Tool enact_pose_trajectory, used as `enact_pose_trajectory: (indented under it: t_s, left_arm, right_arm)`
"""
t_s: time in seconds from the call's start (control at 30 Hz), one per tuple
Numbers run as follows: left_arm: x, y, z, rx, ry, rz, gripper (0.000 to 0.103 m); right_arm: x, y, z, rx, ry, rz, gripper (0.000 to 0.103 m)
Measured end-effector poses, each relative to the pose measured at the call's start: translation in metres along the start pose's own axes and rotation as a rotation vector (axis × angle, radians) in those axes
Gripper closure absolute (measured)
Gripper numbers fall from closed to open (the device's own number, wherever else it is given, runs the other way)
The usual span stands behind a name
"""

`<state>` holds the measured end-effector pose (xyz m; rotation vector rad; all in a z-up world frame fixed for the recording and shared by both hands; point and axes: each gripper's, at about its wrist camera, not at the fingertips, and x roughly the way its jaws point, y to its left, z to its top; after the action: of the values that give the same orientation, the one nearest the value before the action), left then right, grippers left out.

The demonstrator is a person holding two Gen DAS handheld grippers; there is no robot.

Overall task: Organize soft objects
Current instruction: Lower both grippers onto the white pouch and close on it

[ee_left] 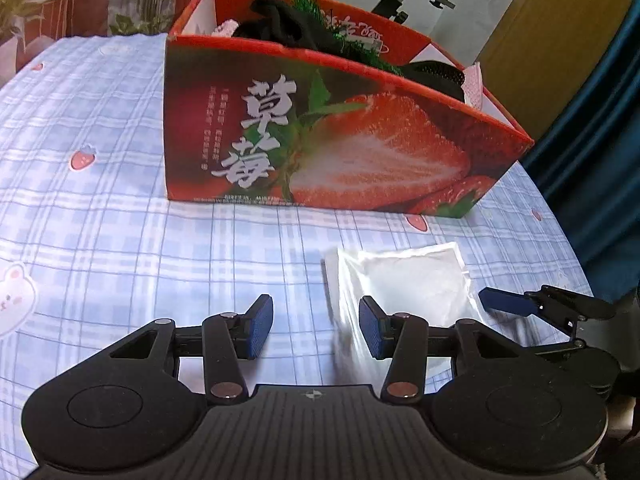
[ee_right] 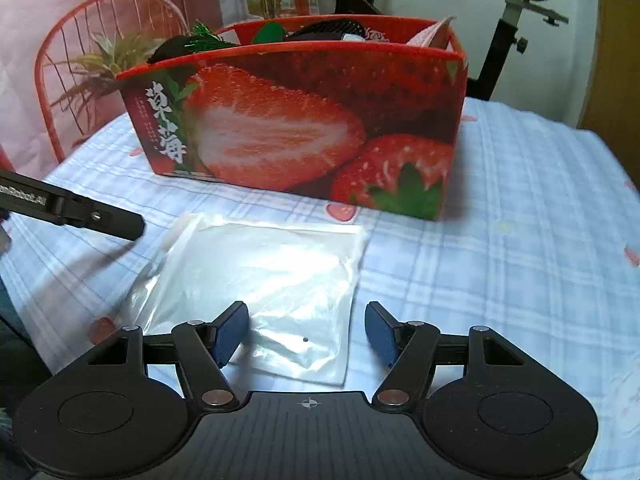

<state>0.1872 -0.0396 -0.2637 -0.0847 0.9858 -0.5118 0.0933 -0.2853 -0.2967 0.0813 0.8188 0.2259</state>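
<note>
Pale blue checked cloth with small strawberry prints (ee_left: 120,216) covers the table, and on it stands a red rectangular cardboard box printed with a large halved strawberry and white characters (ee_left: 320,148), its top open. Inside the box, rising above its rim, lie a bundle of black fabric (ee_left: 280,24), a tuft of shiny green tinsel-like strands (ee_left: 316,10), a black mesh-textured piece (ee_left: 434,72) towards the box's right end, and a pink-and-white patterned piece (ee_left: 474,84) leaning in that same end corner; what lies deeper cannot be seen. Just in front of the box, apart from its printed wall, a flat, crinkled, clear-white plastic bag (ee_right: 260,276) lies on the cloth. The left gripper (ee_left: 316,326) hangs low over the cloth in front of the box, at the bag's left edge, its blue-padded tongs spread with nothing pinched; one pad is over the bag's edge, though whether it touches cannot be told. The right gripper (ee_right: 306,332) is over the bag's near right corner, its tongs spread wider, with the bag's corner below the gap and neither pad pressing on it. Behind the box stand a red wire chair (ee_right: 80,60) and a black exercise bike (ee_right: 516,20).
</note>
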Motion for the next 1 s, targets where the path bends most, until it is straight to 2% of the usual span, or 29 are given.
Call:
enact_pose_trajectory:
  t_s: [0.2,0.53,0.9,1.0]
  left_arm:
    - [0.009,0.003,-0.009,-0.033,0.033,-0.017,0.053]
    - [0.015,0.007,-0.008,-0.041,0.020,-0.047,0.053]
    - [0.015,0.009,-0.011,-0.071,0.039,-0.118,0.054]
    - [0.016,0.011,-0.012,-0.087,0.044,-0.136,0.057]
  right_arm:
    - [0.007,0.014,0.004,-0.033,-0.004,0.023,0.037]
    - [0.022,0.032,0.010,-0.111,-0.015,0.065,0.031]
    - [0.025,0.030,0.010,-0.071,-0.029,0.081,0.030]
    - [0.024,0.029,0.010,-0.054,-0.032,0.082,0.030]
